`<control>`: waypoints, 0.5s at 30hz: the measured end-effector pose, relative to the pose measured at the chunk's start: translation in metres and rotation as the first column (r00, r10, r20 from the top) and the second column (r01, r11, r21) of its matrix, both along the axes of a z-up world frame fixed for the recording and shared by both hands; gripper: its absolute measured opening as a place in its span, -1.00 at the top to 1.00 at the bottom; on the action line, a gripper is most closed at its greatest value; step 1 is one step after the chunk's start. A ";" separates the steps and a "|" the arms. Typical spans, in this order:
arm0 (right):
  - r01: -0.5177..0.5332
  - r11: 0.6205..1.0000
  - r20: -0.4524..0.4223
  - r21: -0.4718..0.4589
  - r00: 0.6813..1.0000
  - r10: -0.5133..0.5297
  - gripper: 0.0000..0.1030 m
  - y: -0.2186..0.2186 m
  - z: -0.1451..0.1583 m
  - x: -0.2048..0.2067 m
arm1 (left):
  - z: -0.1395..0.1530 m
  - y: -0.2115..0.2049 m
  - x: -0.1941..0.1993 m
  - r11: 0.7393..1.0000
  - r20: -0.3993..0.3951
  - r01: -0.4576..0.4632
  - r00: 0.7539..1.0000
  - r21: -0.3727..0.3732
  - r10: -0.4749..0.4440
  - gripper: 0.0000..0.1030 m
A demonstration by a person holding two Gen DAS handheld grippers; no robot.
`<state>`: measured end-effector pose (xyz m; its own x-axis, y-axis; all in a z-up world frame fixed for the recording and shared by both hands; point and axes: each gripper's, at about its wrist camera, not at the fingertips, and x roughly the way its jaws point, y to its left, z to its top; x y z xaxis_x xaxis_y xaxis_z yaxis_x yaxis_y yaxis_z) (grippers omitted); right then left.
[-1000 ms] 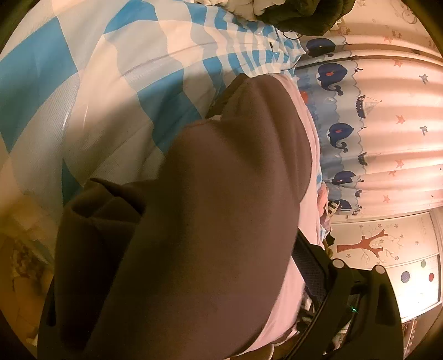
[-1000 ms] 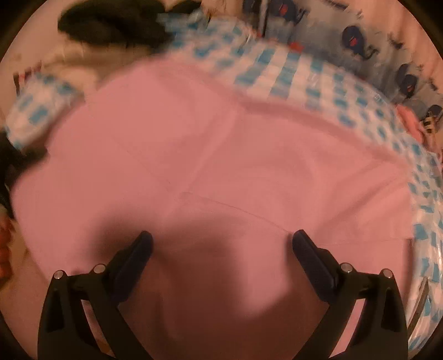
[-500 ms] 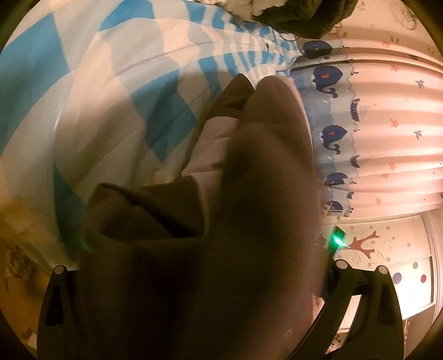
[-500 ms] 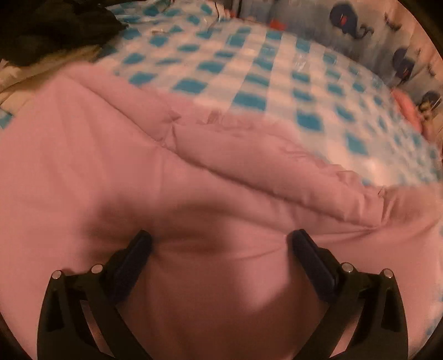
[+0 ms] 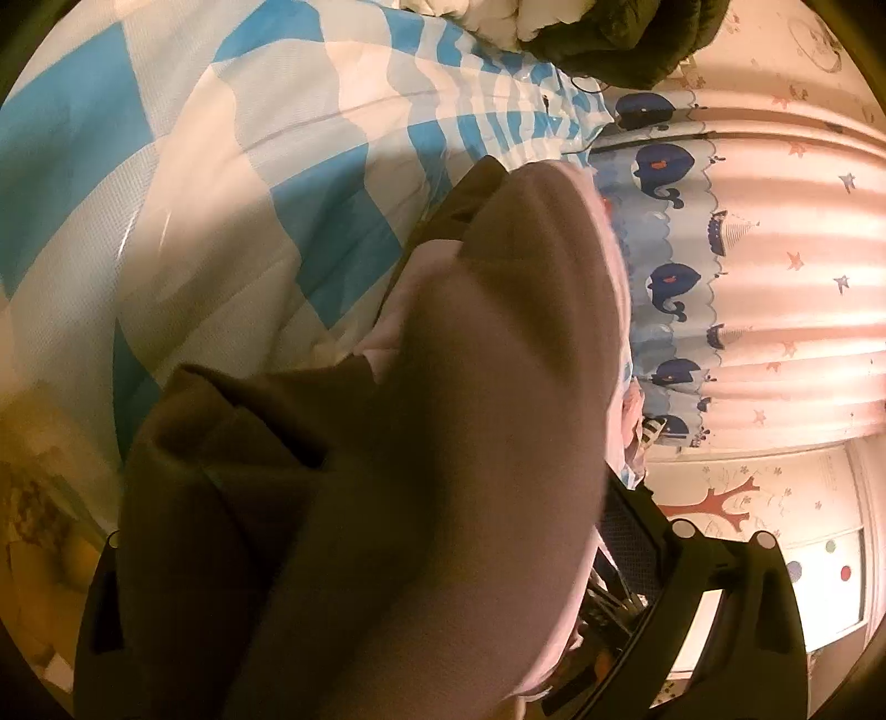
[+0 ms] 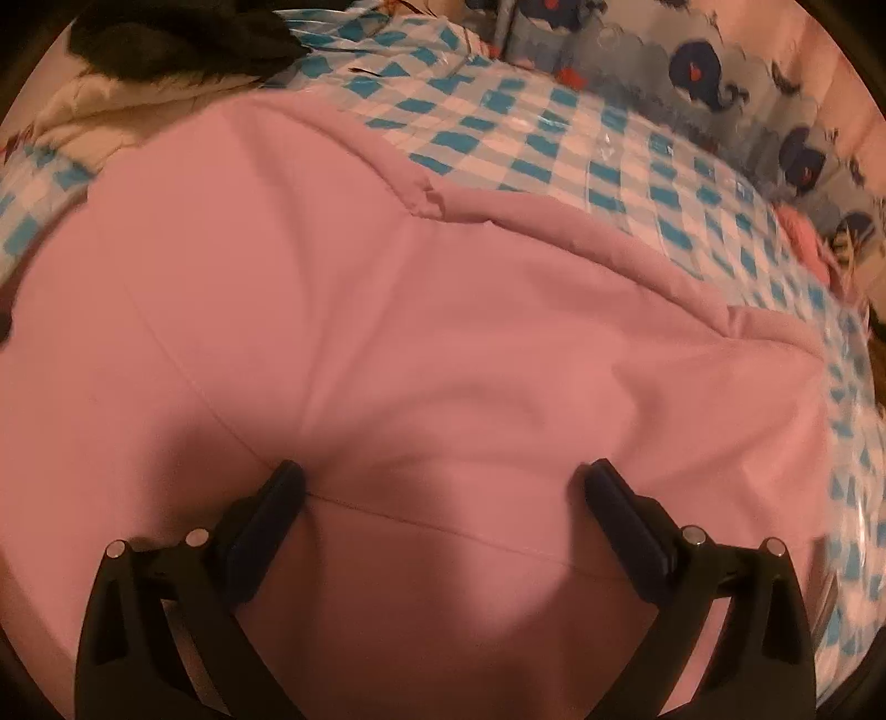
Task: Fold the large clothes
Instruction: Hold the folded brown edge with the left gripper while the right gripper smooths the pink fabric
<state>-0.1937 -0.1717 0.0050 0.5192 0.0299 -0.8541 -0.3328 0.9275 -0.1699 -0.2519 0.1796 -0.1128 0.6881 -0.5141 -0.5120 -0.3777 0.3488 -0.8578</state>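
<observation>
1. Right tongs [image 6: 440, 498] gape wide, both fingers [image 6: 266, 520] spread over the pink garment [image 6: 421, 310], nothing pinched between them; contact with the cloth can't be judged
2. The garment lies spread across the bed [image 6: 626, 171], covering most of the blue-and-white check sheet, its far hem folded into a thick ridge short of the bed's far edge
3. Left tongs [image 5: 387, 554] are buried: the garment [image 5: 470, 443] drapes right over them in shadow, only one finger [image 5: 637, 531] peeking out, so open or closed can't be told
4. A dark heap [image 6: 183, 39] sits at the bed's far left corner
5. A whale-print curtain [image 5: 775, 266] hangs along the bed's far side
</observation>
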 end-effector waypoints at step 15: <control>-0.024 1.000 0.046 -0.006 0.999 0.025 -0.89 0.000 0.002 -0.067 | 0.007 0.001 0.002 0.999 0.021 0.011 1.000 0.033 -0.012 -0.80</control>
<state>-0.2604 -0.1717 0.0070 0.5573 0.0384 -0.8294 -0.3471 0.9182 -0.1907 -0.2498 0.1803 -0.1060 0.6931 -0.5052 -0.5143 -0.3553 0.3813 -0.8534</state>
